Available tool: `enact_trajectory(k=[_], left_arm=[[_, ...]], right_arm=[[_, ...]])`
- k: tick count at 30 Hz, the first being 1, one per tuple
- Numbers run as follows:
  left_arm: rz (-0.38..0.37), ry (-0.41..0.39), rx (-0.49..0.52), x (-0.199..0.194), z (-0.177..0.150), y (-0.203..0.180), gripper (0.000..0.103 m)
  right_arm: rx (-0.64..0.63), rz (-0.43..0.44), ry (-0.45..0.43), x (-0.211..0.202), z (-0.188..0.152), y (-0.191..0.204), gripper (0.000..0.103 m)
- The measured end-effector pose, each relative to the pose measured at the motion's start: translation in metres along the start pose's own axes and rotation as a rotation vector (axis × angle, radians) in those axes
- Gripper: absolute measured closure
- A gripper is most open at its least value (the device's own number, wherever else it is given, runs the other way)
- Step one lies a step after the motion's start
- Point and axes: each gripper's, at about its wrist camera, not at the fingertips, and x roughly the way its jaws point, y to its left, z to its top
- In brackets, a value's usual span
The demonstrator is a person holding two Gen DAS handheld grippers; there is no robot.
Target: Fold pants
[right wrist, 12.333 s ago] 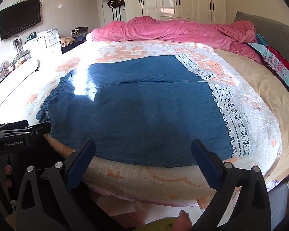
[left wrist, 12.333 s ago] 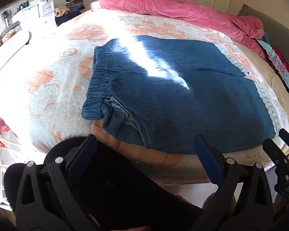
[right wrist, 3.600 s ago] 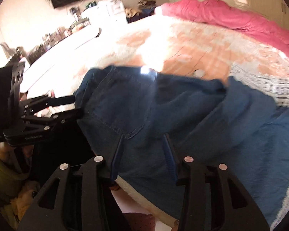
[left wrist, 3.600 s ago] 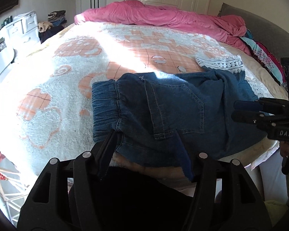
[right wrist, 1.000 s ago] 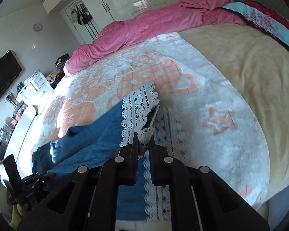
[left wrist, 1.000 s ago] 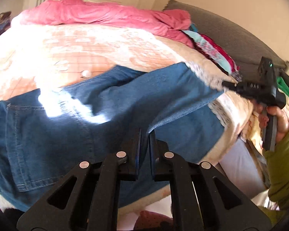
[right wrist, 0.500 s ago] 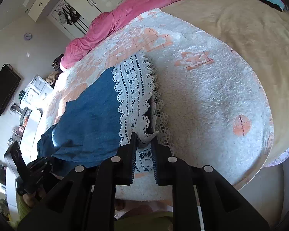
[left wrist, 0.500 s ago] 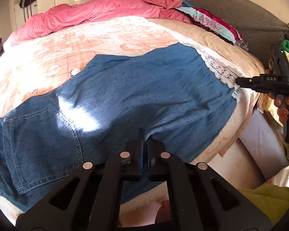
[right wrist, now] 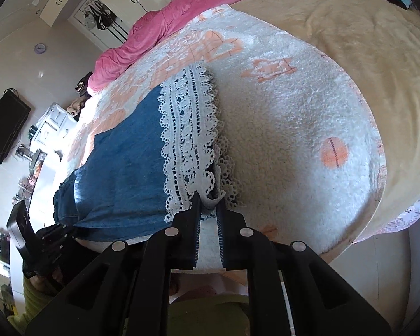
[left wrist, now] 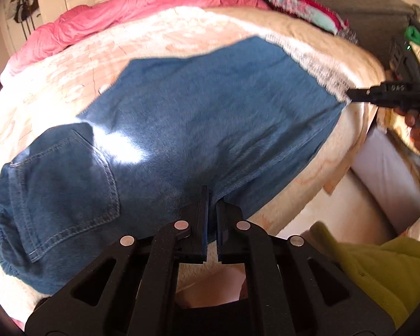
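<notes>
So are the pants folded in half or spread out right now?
Folded in half lengthwise: the pants lie as one leg-wide panel, and two lace hems are stacked.

The left gripper (left wrist: 212, 198) is pointed steeply downward, its jaws pressed together on the denim edge of the pants (left wrist: 198, 106). The right gripper (right wrist: 210, 204) is likewise tilted down, its jaws nearly together and clamped on the lace hem (right wrist: 187, 140). Fingers (left wrist: 414, 128) of the right hand are wrapped around its handle; green sleeves (left wrist: 378, 263) are seen.

I see my left gripper (left wrist: 212, 196) hiding the pants (left wrist: 198, 117) edge it pinches; their lace hem (left wrist: 319, 64) is blurred.
</notes>
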Motion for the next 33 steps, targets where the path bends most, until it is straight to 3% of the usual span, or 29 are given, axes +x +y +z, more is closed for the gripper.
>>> enact_trajectory(k=[3, 5, 7, 10, 12, 18, 23, 25, 27, 33], left_arm=[[0.002, 0.011, 0.001, 0.003, 0.0, 0.001, 0.101], [-0.004, 0.007, -0.002, 0.002, -0.001, 0.002, 0.101], [0.004, 0.008, -0.006, -0.001, -0.003, 0.001, 0.099], [0.01, -0.011, -0.001, -0.007, -0.009, -0.002, 0.086], [0.023, -0.023, 0.005, -0.011, -0.012, -0.005, 0.085], [0.037, -0.025, 0.033, -0.014, -0.014, -0.012, 0.08], [0.043, 0.004, 0.011, -0.005, -0.014, -0.009, 0.08], [0.041, 0.01, 0.01, -0.002, -0.014, -0.009, 0.081], [0.04, 0.016, -0.004, -0.003, -0.015, -0.006, 0.091], [0.002, 0.026, -0.023, -0.003, -0.019, 0.003, 0.093]], right_arm=[[-0.03, -0.034, 0.012, 0.004, -0.002, 0.003, 0.092], [-0.057, -0.056, -0.001, -0.003, -0.002, 0.008, 0.085], [-0.134, -0.138, -0.064, -0.017, -0.004, 0.017, 0.074], [-0.342, -0.211, -0.159, -0.035, -0.014, 0.045, 0.072], [-0.468, -0.189, -0.154, -0.031, -0.022, 0.065, 0.072], [-0.804, -0.032, -0.018, 0.017, -0.056, 0.134, 0.072], [-1.061, -0.05, 0.034, 0.052, -0.078, 0.177, 0.073], [-1.101, -0.076, 0.052, 0.066, -0.079, 0.181, 0.073], [-1.113, -0.095, 0.099, 0.08, -0.077, 0.179, 0.101], [-1.04, -0.027, 0.143, 0.077, -0.072, 0.171, 0.1]])
